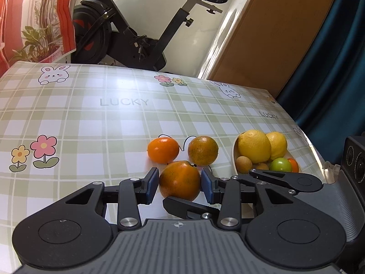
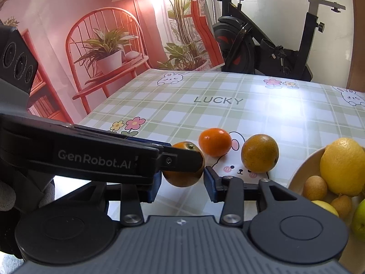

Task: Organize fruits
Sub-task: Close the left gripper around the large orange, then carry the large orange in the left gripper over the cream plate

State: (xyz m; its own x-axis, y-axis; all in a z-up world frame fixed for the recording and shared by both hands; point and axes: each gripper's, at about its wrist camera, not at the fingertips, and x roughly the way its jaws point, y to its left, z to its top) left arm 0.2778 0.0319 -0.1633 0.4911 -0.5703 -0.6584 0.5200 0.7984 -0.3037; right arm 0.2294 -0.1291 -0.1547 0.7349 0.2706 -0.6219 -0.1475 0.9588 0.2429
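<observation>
Both the left gripper (image 1: pixel 179 183) and right gripper (image 2: pixel 182 180) clench one round orange-green mandarin (image 1: pixel 180 180), its underside hidden by crossed black fingers.

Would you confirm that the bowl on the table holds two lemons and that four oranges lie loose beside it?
Only the count is wrong: three oranges lie loose beside the bowl, not four. The left wrist view shows them, and the two lemons in the bowl.
</observation>
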